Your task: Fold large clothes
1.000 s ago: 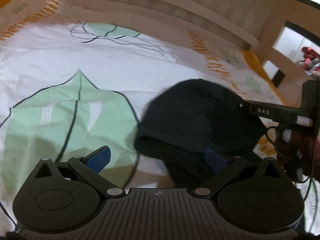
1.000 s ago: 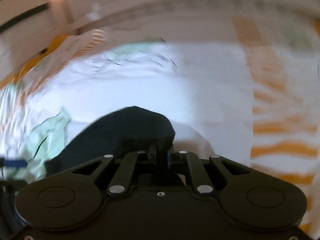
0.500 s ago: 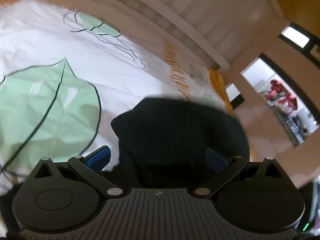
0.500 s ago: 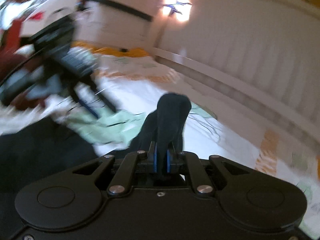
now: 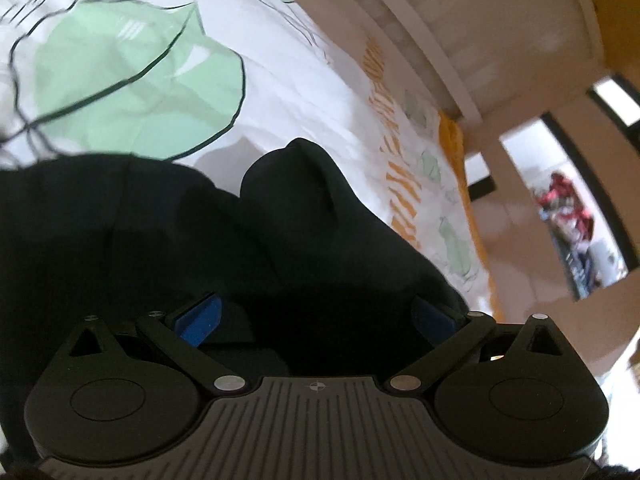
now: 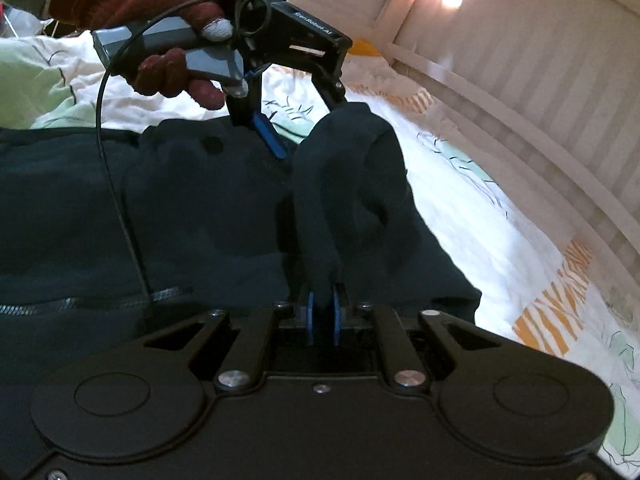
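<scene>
Dark jacket (image 6: 200, 208) fold is mid-carry, pinched by right gripper (image 6: 323, 312); left gripper (image 5: 316, 316) gaping, laying-down needed next.

The dark garment (image 6: 192, 208) gets cut off at the left edge in both wrist views, so its full shape can't be made out, and whatever bed sheet (image 5: 304, 92) lies under it is covered. In the left wrist view, the left claw (image 5: 316, 314)'s right-hand blue pad is half buried in the cloth, hard to separate from it. The tip of the right claw (image 6: 323, 314) is swallowed by a pinched fold, so only the pad backs are seen. Through the doorway (image 5: 568, 208) something red is there, too blurred to be identified. The gloved hand (image 6: 152, 36) is cropped at the top left corner.
</scene>
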The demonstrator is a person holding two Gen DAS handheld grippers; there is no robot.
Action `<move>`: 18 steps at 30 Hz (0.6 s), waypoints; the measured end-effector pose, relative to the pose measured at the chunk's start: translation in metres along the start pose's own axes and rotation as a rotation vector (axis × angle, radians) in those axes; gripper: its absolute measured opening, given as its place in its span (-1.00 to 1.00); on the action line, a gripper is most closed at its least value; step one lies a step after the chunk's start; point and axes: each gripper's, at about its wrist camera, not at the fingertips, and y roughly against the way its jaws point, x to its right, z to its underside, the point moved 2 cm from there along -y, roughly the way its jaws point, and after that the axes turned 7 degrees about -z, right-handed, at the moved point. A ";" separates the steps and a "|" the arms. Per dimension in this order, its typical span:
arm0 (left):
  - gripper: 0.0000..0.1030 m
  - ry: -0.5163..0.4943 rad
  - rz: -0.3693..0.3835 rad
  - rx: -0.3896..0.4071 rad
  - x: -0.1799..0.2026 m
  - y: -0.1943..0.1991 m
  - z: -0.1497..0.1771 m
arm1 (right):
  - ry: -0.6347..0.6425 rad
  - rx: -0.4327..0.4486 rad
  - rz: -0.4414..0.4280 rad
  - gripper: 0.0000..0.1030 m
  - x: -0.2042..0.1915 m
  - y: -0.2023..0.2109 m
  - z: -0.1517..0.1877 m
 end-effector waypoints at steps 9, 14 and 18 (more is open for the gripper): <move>1.00 0.076 0.085 0.083 0.000 0.018 -0.007 | -0.020 -0.019 0.023 -0.66 0.001 -0.010 -0.003; 1.00 0.002 0.009 0.045 0.013 0.006 -0.009 | -0.220 0.030 0.023 -0.24 0.012 0.000 -0.008; 0.99 -0.049 -0.049 0.021 0.011 0.001 -0.003 | -0.532 0.067 -0.017 0.11 0.038 0.014 -0.003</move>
